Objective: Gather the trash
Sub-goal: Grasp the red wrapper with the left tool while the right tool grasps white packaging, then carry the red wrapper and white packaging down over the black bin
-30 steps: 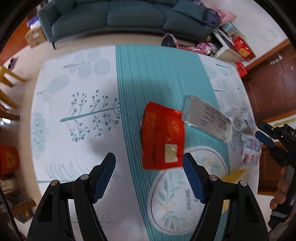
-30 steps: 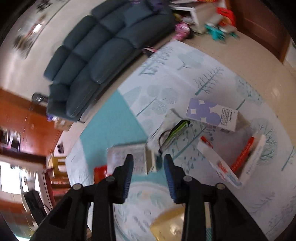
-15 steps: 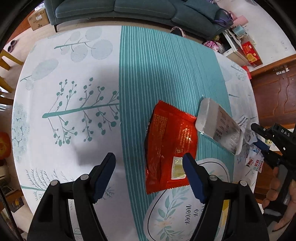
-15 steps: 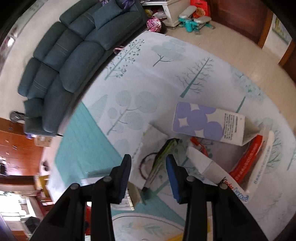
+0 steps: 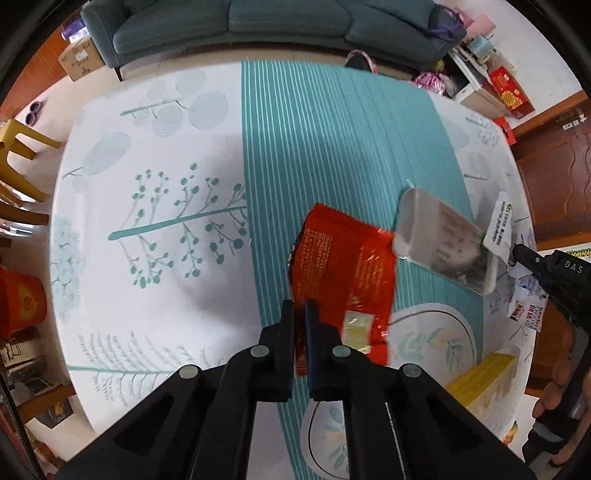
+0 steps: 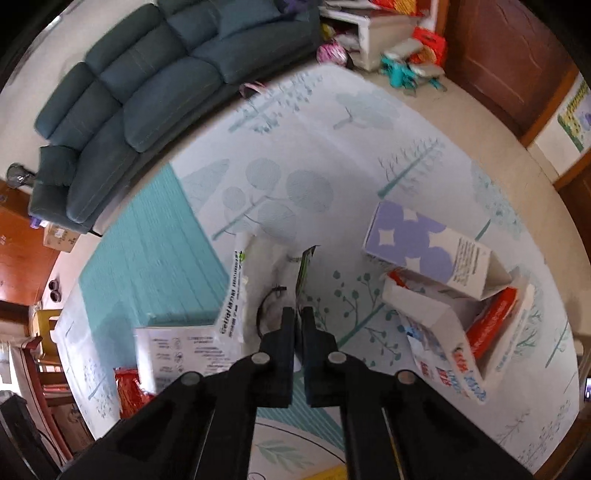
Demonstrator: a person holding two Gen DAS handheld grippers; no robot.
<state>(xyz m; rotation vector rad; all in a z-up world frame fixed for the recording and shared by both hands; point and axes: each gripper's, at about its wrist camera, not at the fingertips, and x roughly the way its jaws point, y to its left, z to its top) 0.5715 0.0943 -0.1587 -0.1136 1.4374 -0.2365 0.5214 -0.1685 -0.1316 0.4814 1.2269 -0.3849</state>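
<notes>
A red snack wrapper (image 5: 343, 269) lies on the teal stripe of the tablecloth. My left gripper (image 5: 300, 314) points steeply down, its jaws closing with the pads pressed on the wrapper's near left edge. My right gripper (image 6: 298, 317) is closing as well, and its pads pinch a white and green wrapper (image 6: 304, 266) that stands edge-on above the cloth. The left wrist view shows that same right gripper (image 5: 515, 253) at the far right with the white wrapper (image 5: 500, 225) at its tip. A grey-white carton (image 5: 443, 243) lies between the two wrappers.
A purple dotted carton (image 6: 424, 247) and an open red and white box (image 6: 443, 332) lie right of my right gripper. A yellow box (image 5: 480, 373) sits near the table's right edge. A dark sofa (image 5: 258, 22) stands beyond the table. A person's hand (image 5: 554, 391) holds the right gripper.
Both grippers have gone from open to shut and come down closer to the table. The left one now pinches the red wrapper's edge; the right one pinches the white and green wrapper.
</notes>
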